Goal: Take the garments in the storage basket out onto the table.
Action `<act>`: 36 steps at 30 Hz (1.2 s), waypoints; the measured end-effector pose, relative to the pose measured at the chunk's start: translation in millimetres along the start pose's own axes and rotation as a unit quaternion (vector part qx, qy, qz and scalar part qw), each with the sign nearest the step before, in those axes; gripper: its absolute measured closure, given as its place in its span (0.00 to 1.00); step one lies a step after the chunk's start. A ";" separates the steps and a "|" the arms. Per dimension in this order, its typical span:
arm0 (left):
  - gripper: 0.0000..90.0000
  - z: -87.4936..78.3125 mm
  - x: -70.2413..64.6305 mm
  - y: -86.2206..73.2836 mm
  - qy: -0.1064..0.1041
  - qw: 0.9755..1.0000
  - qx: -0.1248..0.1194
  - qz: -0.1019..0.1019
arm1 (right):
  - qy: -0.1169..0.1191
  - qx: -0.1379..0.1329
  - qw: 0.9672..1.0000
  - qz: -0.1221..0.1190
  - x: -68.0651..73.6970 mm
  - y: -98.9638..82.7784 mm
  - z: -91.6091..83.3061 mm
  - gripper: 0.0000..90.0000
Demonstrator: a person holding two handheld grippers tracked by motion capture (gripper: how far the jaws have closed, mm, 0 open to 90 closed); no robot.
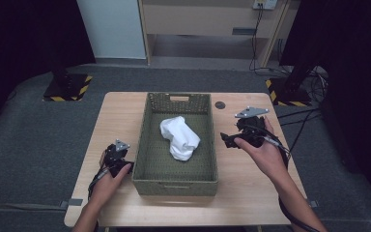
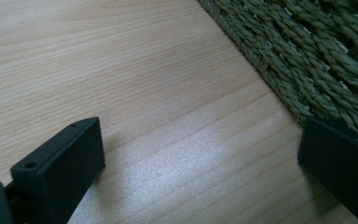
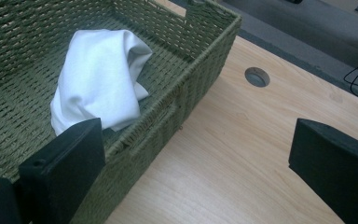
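A green woven basket [image 1: 147,140] stands in the middle of the wooden table [image 1: 251,193]. A crumpled white cloth [image 1: 178,137] lies inside it, seen close in the right gripper view as the white cloth [image 3: 98,77] on the basket floor [image 3: 23,121]. My left gripper [image 1: 125,166] rests low beside the basket's left wall [image 2: 307,56], open, with bare table between its jaws. My right gripper [image 1: 228,140] hovers just right of the basket, open and holding nothing.
A round cable hole [image 1: 220,105] sits in the table behind the right gripper, also visible as the hole [image 3: 257,77]. Yellow-and-black striped stand bases [image 1: 67,88] rest on the grey floor on both sides. Cables [image 1: 294,121] trail off the table's right.
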State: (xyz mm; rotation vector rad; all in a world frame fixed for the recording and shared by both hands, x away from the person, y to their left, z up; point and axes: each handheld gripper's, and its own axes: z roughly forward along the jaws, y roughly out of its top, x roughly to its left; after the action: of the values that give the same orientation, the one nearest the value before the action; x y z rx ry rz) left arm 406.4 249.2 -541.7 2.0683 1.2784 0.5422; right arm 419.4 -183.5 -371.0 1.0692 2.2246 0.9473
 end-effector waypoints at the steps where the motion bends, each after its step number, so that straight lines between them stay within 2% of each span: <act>1: 0.00 0.0 0.0 0.0 0.000 1.000 0.000 0.000 | 0.000 0.000 1.000 -0.001 0.6 2.1 0.8 0.04; 11: 0.00 0.0 0.0 0.0 0.000 1.000 0.000 0.000 | 0.008 0.007 1.000 -0.015 7.1 18.2 17.3 0.04; 16: 0.00 0.0 0.0 0.0 0.000 1.000 0.000 0.000 | 0.015 0.006 1.000 -0.015 12.9 28.0 27.6 0.04; 19: 0.00 0.0 0.0 0.0 0.000 1.000 0.000 0.000 | 0.017 0.010 1.000 -0.024 18.6 33.5 35.0 0.04; 28: 0.00 0.0 0.0 0.0 0.000 1.000 0.000 0.000 | 0.023 0.009 0.999 -0.027 26.5 48.0 51.7 0.04; 36: 0.00 0.0 0.0 0.0 0.000 1.000 0.000 0.000 | 0.031 0.014 0.999 -0.029 34.6 53.3 69.2 0.04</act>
State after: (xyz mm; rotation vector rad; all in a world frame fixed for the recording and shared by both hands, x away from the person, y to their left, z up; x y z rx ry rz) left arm 406.4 249.2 -541.7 2.0680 1.2785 0.5424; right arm 471.3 -105.6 -379.2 0.9949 2.3123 0.9400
